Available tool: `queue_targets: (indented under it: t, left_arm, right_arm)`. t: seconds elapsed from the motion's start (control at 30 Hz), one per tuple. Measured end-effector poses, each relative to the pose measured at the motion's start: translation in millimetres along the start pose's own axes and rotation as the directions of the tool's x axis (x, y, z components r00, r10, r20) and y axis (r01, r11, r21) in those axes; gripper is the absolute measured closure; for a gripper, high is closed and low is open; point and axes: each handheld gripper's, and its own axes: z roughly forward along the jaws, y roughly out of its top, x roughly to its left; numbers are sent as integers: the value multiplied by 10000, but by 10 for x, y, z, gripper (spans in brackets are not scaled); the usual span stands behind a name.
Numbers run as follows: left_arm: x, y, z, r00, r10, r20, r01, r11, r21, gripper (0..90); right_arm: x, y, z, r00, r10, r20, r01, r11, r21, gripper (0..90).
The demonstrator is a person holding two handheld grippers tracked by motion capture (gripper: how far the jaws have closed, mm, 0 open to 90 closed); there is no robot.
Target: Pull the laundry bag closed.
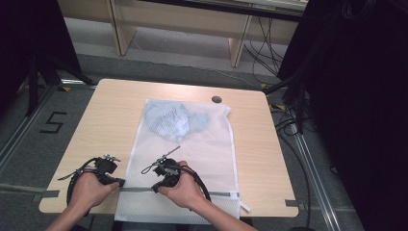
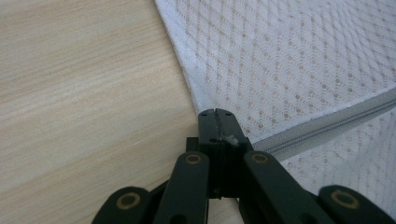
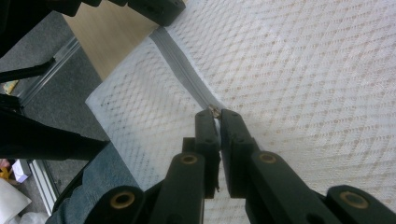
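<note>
Lying flat mid-table, the mesh laundry bag (image 1: 192, 144) hangs over the near edge. My right gripper (image 3: 215, 114) pinches its zipper pull (image 3: 214, 110); my left gripper (image 2: 215, 114) clamps the bag's left edge at the zipper (image 2: 322, 128).

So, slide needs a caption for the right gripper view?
Right gripper shut on the zip pull of a white mesh bag.

The one sign I can read is a black numeral 5 (image 1: 52, 122) marked on the grey floor (image 1: 29, 159), well off to the outer side of my left gripper's (image 1: 114, 182) jaws, beyond the table's (image 1: 110, 110) edge. I read nothing else.
</note>
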Motion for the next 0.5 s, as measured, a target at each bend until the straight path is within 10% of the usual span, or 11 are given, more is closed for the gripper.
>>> queue_targets:
  t: [0.5]
  left_arm:
    - [-5,2,-2,10000,27,-42,-27,10000,47,899]
  right_arm:
    - [-23,20,-3,9998,-135,121,135,9999,68,871]
